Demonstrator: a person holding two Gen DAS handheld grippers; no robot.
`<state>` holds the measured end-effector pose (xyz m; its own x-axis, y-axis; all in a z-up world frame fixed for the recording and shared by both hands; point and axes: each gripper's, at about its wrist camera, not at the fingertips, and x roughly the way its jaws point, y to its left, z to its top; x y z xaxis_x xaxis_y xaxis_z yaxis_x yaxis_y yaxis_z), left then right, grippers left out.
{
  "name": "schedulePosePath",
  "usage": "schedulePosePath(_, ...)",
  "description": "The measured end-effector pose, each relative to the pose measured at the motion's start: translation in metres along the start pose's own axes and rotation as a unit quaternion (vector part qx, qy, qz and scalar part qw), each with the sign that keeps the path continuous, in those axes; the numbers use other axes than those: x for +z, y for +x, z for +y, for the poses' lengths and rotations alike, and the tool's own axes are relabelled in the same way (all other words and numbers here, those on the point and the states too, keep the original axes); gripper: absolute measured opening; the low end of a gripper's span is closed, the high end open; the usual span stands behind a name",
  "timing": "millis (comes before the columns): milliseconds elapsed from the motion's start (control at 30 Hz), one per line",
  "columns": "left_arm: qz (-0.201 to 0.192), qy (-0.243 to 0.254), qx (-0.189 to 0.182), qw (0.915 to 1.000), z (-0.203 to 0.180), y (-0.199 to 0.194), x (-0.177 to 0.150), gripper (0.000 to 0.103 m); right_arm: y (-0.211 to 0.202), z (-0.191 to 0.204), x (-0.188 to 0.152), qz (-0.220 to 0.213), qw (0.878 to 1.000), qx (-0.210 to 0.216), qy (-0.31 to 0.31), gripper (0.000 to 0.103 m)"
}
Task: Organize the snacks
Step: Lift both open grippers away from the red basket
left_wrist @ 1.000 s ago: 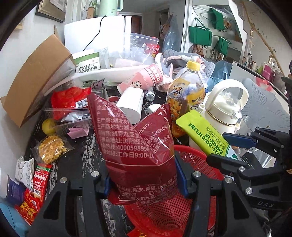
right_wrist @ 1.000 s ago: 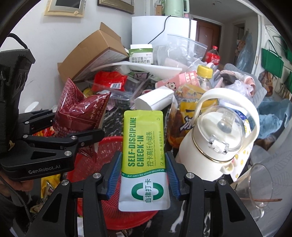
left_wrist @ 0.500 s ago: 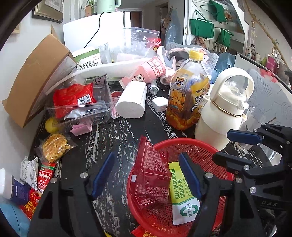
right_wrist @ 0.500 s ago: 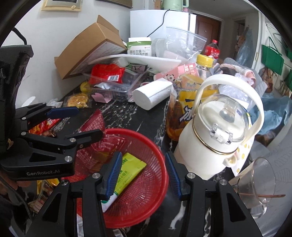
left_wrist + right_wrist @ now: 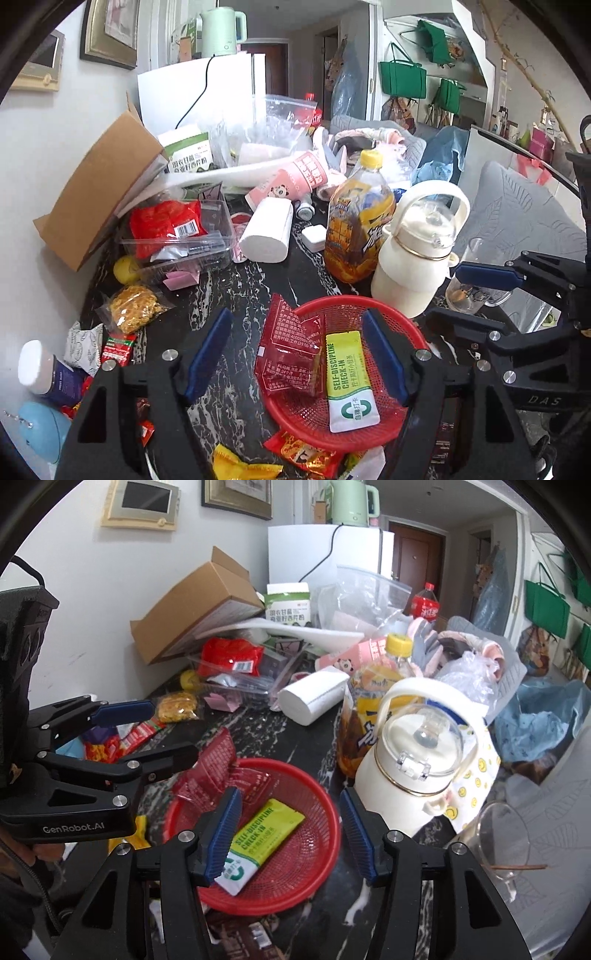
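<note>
Snacks: a dark red snack bag (image 5: 291, 354) and a yellow-green sachet (image 5: 349, 376) lay side by side inside the red basket (image 5: 391, 314); the bag leaned on the basket's left rim with its top corner above it, and the sachet lay flat on the mesh floor.
Red basket: it stood on the black marbled table (image 5: 240, 291), just in front of the cream kettle-shaped bottle (image 5: 413, 266).
Left gripper: the left gripper (image 5: 301, 354) hung above the basket with its blue pads spread wide, nothing between them and no pad touching the bag; its jaws had just been opening.
Right gripper: the right gripper (image 5: 290, 834) also hung over the basket, jaws apart and empty, with the sachet below and clear of both pads; its jaws had just been opening too.
Around the basket: more loose snack packets (image 5: 303, 454) lay at its near edge, and small red packets (image 5: 118, 347) and a bag of yellow crumbs (image 5: 135, 308) lay to the left on the table.
Behind: a yellow-capped tea bottle (image 5: 356, 229) stood just beside the cream bottle; a white paper roll (image 5: 267, 236) lay on its side near a clear plastic box (image 5: 177, 243) holding a red bag.
Far left: a cardboard box (image 5: 96, 192) was tilted against the wall.
Right edge: an empty glass (image 5: 498, 845) stood near the cream bottle.
</note>
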<state>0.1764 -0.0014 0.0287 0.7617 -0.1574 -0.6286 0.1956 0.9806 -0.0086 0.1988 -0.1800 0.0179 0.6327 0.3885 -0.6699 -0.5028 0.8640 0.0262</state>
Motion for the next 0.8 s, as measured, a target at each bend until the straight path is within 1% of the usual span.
schedulePosePath(67, -0.007, 0.001, 0.002, 1.0, -0.002, -0.011, 0.0, 0.073, -0.012, 0.003, 0.001, -0.01, 1.0, 0.0, -0.002, 0.062)
schedulePosePath(167, -0.022, 0.002, 0.004, 0.9998, -0.005, -0.032, 0.0, 0.073, -0.029, 0.008, 0.002, -0.022, 1.0, -0.001, -0.006, 0.064)
schedulePosePath(267, -0.03, 0.003, 0.005, 0.9995, -0.01, -0.049, 0.0, 0.073, -0.044, 0.013, 0.003, -0.033, 0.999, -0.001, -0.008, 0.072)
schedulePosePath(367, -0.038, 0.003, 0.007, 0.9992, -0.013, -0.065, -0.003, 0.082, -0.059, 0.02, 0.001, -0.043, 0.999, -0.002, -0.014, 0.075)
schedulePosePath(467, -0.052, 0.005, 0.009, 0.9986, -0.016, -0.081, -0.008, 0.086, -0.072, 0.026, -0.002, -0.048, 0.999, -0.006, -0.018, 0.082)
schedulePosePath(533, -0.056, 0.005, 0.009, 0.9984, -0.019, -0.089, -0.011, 0.086, -0.081, 0.03, -0.005, -0.053, 0.998, -0.008, -0.022, 0.084)
schedulePosePath(600, -0.058, 0.003, 0.003, 0.9983, -0.02, -0.099, -0.016, 0.086, -0.088, 0.033, -0.008, -0.055, 0.998, -0.01, -0.023, 0.09)
schedulePosePath(800, -0.06, -0.003, -0.008, 0.9982, -0.023, -0.12, -0.03, 0.086, -0.108, 0.042, -0.019, -0.058, 0.998, -0.007, -0.022, 0.096)
